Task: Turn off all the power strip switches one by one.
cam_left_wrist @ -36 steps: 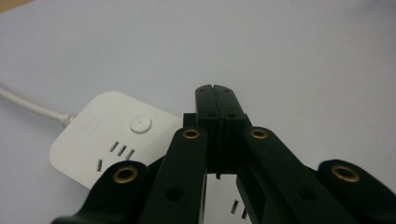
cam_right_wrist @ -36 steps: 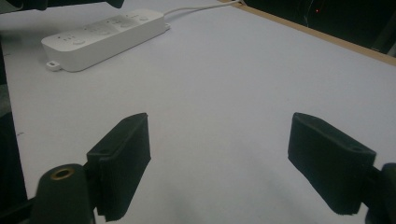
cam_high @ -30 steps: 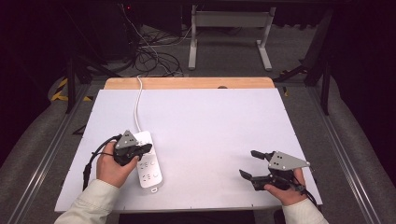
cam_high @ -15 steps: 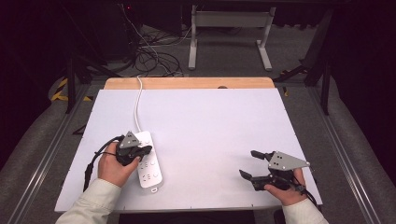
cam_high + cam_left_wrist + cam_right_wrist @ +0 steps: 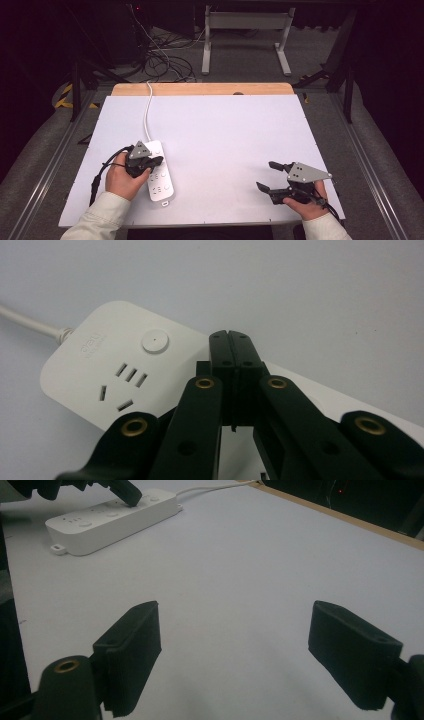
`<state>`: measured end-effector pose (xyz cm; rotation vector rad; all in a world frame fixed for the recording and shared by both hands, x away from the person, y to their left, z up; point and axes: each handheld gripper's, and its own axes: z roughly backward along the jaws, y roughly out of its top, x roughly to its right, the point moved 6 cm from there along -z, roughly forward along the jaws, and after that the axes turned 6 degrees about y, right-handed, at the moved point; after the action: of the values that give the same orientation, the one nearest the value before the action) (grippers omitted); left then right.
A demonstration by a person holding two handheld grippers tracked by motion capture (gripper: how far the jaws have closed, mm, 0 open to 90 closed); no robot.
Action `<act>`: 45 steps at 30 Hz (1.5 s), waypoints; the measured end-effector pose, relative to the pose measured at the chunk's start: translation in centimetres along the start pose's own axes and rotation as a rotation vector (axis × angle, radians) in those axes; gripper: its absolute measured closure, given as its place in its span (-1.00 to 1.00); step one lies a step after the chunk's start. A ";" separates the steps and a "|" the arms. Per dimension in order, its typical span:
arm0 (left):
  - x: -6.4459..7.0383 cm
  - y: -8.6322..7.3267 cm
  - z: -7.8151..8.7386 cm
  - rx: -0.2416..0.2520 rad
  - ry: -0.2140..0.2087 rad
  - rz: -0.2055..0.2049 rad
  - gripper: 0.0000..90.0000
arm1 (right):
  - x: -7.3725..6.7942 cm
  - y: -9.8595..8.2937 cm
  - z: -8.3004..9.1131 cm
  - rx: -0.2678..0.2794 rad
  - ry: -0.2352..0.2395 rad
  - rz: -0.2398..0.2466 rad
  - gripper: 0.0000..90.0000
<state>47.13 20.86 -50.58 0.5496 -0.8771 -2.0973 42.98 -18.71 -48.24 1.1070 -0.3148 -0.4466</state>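
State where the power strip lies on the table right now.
In the high view, the white power strip lies near the table's front-left edge, under the shut left gripper.

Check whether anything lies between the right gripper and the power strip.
Nothing visible does. Bare white table stretches from the open right gripper to the power strip. The shut left gripper sits over the strip's top, on its far side.
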 end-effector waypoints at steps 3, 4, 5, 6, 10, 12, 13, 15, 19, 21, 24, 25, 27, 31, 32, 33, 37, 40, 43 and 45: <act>0.0 0.0 0.0 0.000 0.000 0.005 1.00 | 0.0 0.0 0.0 0.001 0.001 -0.001 -0.52; -0.1 0.0 0.0 -0.001 0.011 -0.003 1.00 | 0.0 0.0 0.0 0.001 0.002 0.001 -0.52; -0.2 0.0 0.0 0.000 0.019 -0.011 1.00 | 0.0 0.0 0.0 0.002 0.002 0.000 -0.52; -0.1 0.0 -0.1 0.001 0.012 0.000 1.00 | 0.0 0.0 0.0 0.002 0.002 0.000 -0.52; -0.1 0.0 -0.2 0.004 0.010 0.001 1.00 | 0.0 0.0 0.0 0.002 0.003 0.000 -0.52; 0.0 0.0 -0.2 0.003 0.003 0.011 1.00 | 0.0 0.0 0.0 0.002 0.004 0.001 -0.52; 0.0 0.0 -0.2 0.003 0.001 0.013 1.00 | 0.0 0.0 0.0 0.003 0.004 0.000 -0.52; 0.0 0.0 -0.2 0.002 0.002 0.013 1.00 | 0.0 0.0 0.0 0.004 0.003 -0.002 -0.52; -0.1 0.0 -0.2 0.001 0.017 0.003 1.00 | 0.0 0.0 0.0 0.002 0.004 0.001 -0.52; 0.0 0.0 -0.2 -0.006 0.020 0.011 1.00 | 0.0 0.0 0.0 0.001 0.003 0.000 -0.52; 0.1 0.1 -0.1 -0.022 0.040 0.000 1.00 | -0.1 0.0 0.0 0.002 0.004 -0.001 -0.52; 0.1 0.1 -0.2 -0.023 0.040 -0.001 1.00 | -0.1 0.0 0.0 -0.001 0.003 0.000 -0.52; 0.1 0.1 -0.2 -0.019 0.032 0.007 1.00 | -0.1 0.0 0.0 0.001 0.004 0.002 -0.52; 0.2 0.1 -0.3 -0.030 0.044 -0.006 1.00 | -0.1 0.1 0.0 0.004 0.004 0.001 -0.52; 0.3 0.1 -0.3 -0.034 0.034 0.014 1.00 | -0.1 0.1 0.0 0.003 0.004 0.003 -0.52; 0.2 0.1 -0.3 -0.029 0.038 0.020 1.00 | -0.1 0.1 0.0 0.002 0.003 0.003 -0.52; 0.2 0.7 0.2 0.010 0.012 0.048 1.00 | -0.1 0.1 0.1 0.005 0.002 0.004 -0.52; 0.1 2.7 2.8 0.122 -0.012 0.043 1.00 | 0.1 0.0 0.0 0.002 -0.003 -0.002 -0.52; 0.2 3.0 3.6 0.141 -0.018 0.032 1.00 | 0.1 -0.1 -0.1 -0.002 -0.001 -0.003 -0.52; 0.2 2.9 3.9 0.150 -0.016 0.036 1.00 | 0.1 -0.1 -0.1 0.000 0.001 0.001 -0.52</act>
<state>45.99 20.90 -45.89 0.5911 -1.0519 -2.0170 43.05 -18.73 -48.34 1.1067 -0.3140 -0.4456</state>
